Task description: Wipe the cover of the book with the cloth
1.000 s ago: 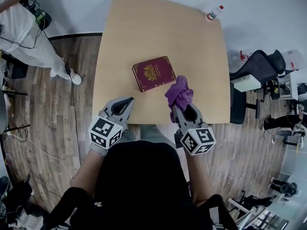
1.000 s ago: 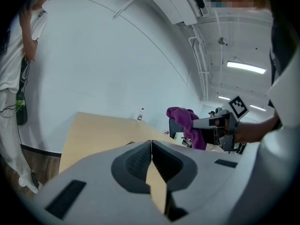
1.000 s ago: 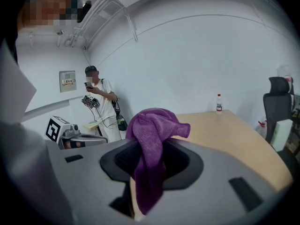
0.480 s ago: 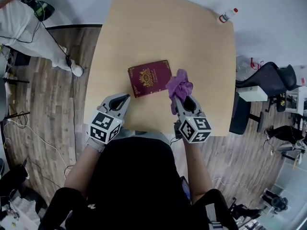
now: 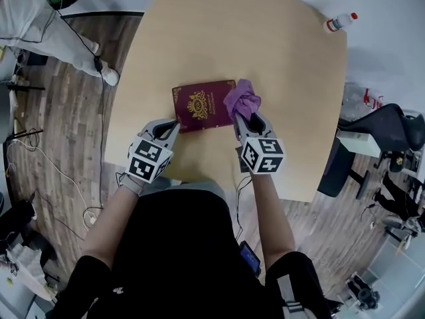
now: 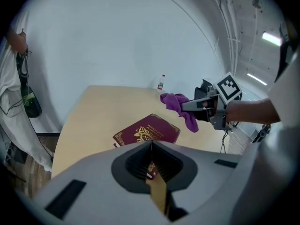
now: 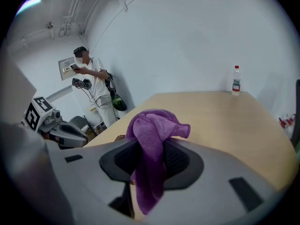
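A maroon book (image 5: pixel 199 104) with a gold crest lies flat on the tan table (image 5: pixel 232 38), cover up; the left gripper view shows the book (image 6: pixel 146 131) just beyond the jaws. My right gripper (image 5: pixel 240 117) is shut on a purple cloth (image 5: pixel 242 100), held at the book's right edge; in the right gripper view the cloth (image 7: pixel 152 144) hangs bunched between the jaws. My left gripper (image 5: pixel 170 126) is shut with nothing in it, its tip at the book's near left corner.
A small bottle (image 5: pixel 339 22) with a red cap stands at the table's far right corner. A person in white (image 7: pixel 93 90) stands beyond the table's left side. Black office chairs (image 5: pixel 392 128) and cables lie on the wooden floor around.
Both grippers have moved forward to the book. The cloth now reaches the book's right edge, and the left gripper's tip has come up to its near left corner.
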